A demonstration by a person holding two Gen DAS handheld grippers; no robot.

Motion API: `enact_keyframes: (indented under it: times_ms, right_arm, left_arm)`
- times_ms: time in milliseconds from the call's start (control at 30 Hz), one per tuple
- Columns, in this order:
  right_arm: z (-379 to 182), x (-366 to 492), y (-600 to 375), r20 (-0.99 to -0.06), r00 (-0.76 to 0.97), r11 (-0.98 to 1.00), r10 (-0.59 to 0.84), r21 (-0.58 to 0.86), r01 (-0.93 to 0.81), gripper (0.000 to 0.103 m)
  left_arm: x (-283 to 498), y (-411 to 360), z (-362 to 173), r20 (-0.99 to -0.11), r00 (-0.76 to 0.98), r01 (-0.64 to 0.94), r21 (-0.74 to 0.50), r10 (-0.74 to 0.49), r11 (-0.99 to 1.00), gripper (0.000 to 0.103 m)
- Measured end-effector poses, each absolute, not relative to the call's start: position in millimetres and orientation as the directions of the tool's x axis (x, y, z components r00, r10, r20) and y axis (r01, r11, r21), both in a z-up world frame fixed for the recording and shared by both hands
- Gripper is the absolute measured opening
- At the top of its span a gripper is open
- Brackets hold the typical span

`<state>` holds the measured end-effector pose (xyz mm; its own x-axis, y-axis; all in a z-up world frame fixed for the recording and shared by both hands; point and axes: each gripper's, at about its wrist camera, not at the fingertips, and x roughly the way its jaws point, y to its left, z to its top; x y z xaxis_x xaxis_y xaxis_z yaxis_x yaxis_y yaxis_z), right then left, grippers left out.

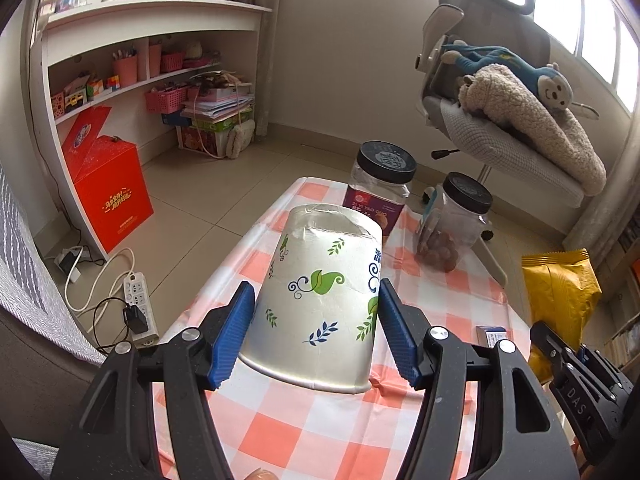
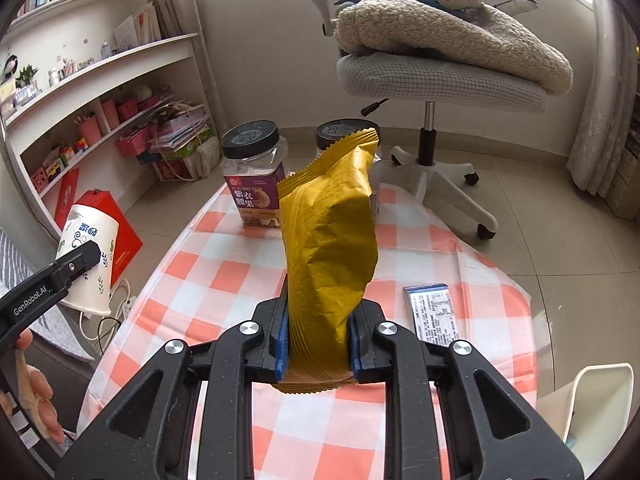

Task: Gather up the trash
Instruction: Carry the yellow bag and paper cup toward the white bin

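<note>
We held the left gripper (image 1: 316,332) closed on a paper cup (image 1: 324,292), its blue pads (image 1: 232,332) pressing the cup's two sides near the rim. The cup sat inverted between the fingers, its dented base pointing forward and up, its rim nearest the camera, raised above the checked bench (image 1: 320,432). In the right wrist view the same cup (image 2: 90,256) showed at the left edge, off the bench's left side and over the floor, with the left gripper's black finger across it.

We held the right gripper (image 2: 316,344) clamped narrowly on a yellow bag (image 2: 332,248). The bag stood upright between the pads, its lower crimped edge sticking out just below them and its top crimp leaning right. From the left wrist view the bag (image 1: 560,292) appeared at the right, above the bench's right edge.

On the far end of the bench stood a jar (image 2: 254,172) with a purple label and a black lid; a second jar (image 1: 456,224) stood to its right, partly hidden behind the bag in the right view. A small flat packet (image 2: 434,314) lay on the cloth just right of the right gripper.
</note>
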<state>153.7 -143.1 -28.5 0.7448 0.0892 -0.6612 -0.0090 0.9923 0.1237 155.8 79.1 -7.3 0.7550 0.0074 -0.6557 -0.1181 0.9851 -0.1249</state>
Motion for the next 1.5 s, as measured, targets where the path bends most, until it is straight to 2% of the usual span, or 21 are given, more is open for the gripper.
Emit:
enact_keyframes:
  times_ms: [767,1500]
  right_arm:
    - [-23.5,97.4,-247.6,-0.627,0.777,0.98,-0.057,0.114,0.165,0.022]
    - [-17.7,40.6,-341.6,-0.631,0.73,0.915,-0.262,0.077,0.396,0.024]
  left_arm:
    - [132.4,-54.0,-3.2,-0.594,0.789,0.129,-0.091,-0.158,0.987,0.062]
    - [105.6,-140.9,-14.0,-0.592,0.753,0.307,-0.071,-0.288,0.949,0.062]
